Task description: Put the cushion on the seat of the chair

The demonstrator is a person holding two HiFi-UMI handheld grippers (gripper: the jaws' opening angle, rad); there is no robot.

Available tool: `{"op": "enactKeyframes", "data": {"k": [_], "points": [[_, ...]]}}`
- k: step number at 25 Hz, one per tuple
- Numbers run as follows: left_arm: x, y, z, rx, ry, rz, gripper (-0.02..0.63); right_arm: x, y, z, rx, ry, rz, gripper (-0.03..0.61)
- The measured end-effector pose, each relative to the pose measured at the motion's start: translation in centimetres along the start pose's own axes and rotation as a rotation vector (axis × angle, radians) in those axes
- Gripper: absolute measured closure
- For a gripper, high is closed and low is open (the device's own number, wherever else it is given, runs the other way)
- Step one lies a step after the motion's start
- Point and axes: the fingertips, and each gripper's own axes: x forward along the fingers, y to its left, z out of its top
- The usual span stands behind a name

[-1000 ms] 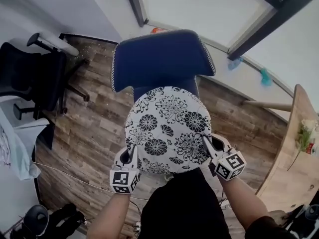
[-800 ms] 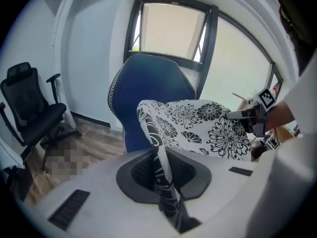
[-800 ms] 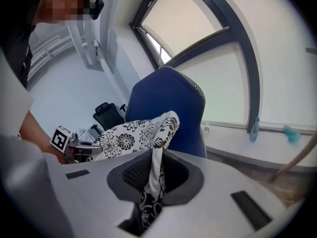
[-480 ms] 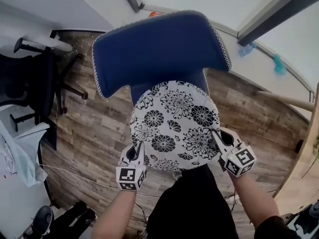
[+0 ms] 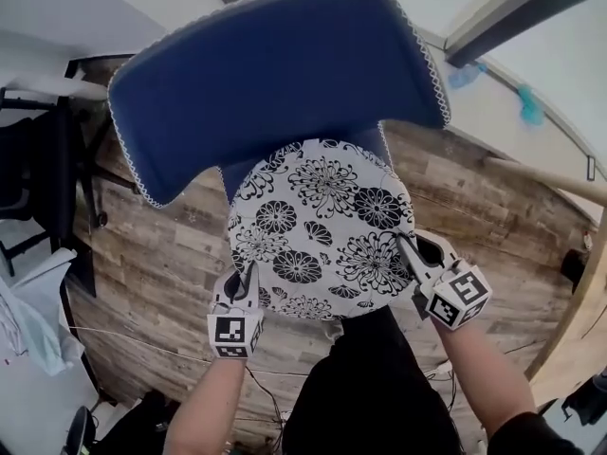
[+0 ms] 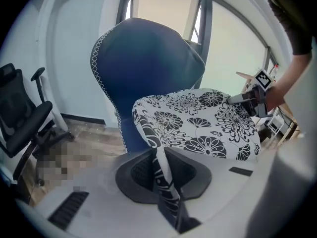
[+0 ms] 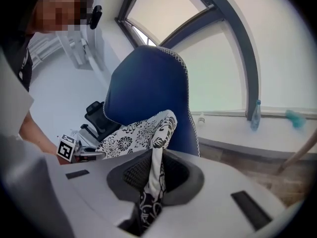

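A round white cushion (image 5: 322, 230) with black flowers hangs level between my two grippers, in front of the blue chair's backrest (image 5: 275, 74). My left gripper (image 5: 245, 287) is shut on the cushion's near left edge, and a fold of the fabric (image 6: 161, 167) is pinched between its jaws. At the near right edge my right gripper (image 5: 410, 254) is shut on another fold (image 7: 153, 177). The cushion (image 6: 198, 123) hides the seat, so I cannot tell whether it touches it. The backrest (image 7: 148, 88) rises just behind it.
A black office chair (image 5: 38, 169) stands on the wood floor at the left, with white cloth (image 5: 28, 320) near it. A wooden table edge (image 5: 579, 282) runs along the right. A bottle (image 7: 255, 114) stands on the window sill behind the chair.
Both grippers have come down with the cushion towards the chair. The backrest now looms larger and nearer at the top of the head view.
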Motion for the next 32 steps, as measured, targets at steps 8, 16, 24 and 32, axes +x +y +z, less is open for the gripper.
{"op": "enactKeyframes", "data": {"k": [8, 16, 24, 32], "points": [[3.3, 1.0, -2.6, -0.058, 0.051, -0.022, 0.592, 1.9, -1.6, -2.7, -0.011, 0.081, -0.036, 0.523], [4.4, 1.3, -4.3, -0.035, 0.063, -0.008, 0.592, 3.0, -3.2, -4.7, -0.013, 0.119, -0.041, 0.523], [5.0, 3.4, -5.1, -0.048, 0.064, 0.06, 0.468, 4.0, -4.3, -5.9, -0.063, 0.133, -0.083, 0.522], [3.7, 5.7, -4.6, -0.072, 0.064, 0.141, 0.347, 3.8, -7.2, -7.6, 0.001, 0.218, -0.201, 0.35]]}}
